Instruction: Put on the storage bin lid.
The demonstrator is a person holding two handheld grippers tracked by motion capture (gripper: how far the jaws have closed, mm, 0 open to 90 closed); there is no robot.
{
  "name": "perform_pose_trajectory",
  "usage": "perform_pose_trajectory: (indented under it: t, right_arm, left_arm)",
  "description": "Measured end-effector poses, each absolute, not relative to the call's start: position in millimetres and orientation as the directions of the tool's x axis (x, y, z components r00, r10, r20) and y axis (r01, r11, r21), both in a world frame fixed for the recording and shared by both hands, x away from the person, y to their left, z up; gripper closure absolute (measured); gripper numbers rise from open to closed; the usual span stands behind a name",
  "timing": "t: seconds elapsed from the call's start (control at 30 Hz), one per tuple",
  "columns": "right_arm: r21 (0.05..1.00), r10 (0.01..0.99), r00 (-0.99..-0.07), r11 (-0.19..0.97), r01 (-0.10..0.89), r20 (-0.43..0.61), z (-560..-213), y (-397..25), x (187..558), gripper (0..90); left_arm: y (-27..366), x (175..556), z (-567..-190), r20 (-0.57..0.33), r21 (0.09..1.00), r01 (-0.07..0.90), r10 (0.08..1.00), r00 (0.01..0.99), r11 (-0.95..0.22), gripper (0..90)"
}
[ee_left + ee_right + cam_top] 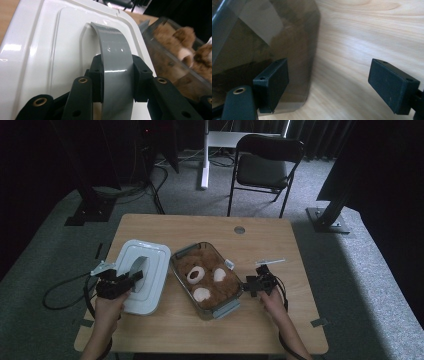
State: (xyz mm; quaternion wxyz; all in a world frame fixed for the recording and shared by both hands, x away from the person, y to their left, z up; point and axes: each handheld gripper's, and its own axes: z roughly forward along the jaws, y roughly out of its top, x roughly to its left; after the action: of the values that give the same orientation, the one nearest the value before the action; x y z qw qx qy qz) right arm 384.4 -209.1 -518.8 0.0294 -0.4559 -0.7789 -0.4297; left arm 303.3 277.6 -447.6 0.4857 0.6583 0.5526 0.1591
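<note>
A white lid (142, 275) lies flat on the table left of a clear plastic box (205, 279). The lid has a grey arched handle (138, 271) (115, 62). My left gripper (134, 279) (117, 75) is shut on that handle, one pad on each edge. Inside the box lies a brown plush toy (207, 279) (185, 50) with cream paws. My right gripper (254, 284) (329, 85) is open at the box's right side. Its left pad (273, 81) is against the box's smoky wall (287, 45), and the right pad (393, 85) hangs over bare wood.
A small white tag (229, 264) and a white strip (270, 262) lie right of the box. A round grey grommet (239, 229) sits near the table's far edge. A folding chair (265, 165) stands beyond the table. Cables trail from both grippers.
</note>
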Motion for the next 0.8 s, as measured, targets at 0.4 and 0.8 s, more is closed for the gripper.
perform_pose_trajectory:
  t: [0.4, 0.8]
  right_arm:
    - [0.670, 0.639, -0.655, 0.282, 0.687, 0.404, -524.0, -161.2, 357.6, 16.3]
    - [0.707, 0.618, -0.656, 0.217, 0.673, 0.434, -521.6, -132.9, 350.3, 16.3]
  left_arm:
    - [277.8, 289.9, -412.0, -0.309, 0.855, 0.513, 0.867, 0.390, 0.074, 68.5]
    - [254.3, 286.9, -392.7, -0.307, 0.874, 0.483, 0.822, 0.479, 0.045, 68.5]
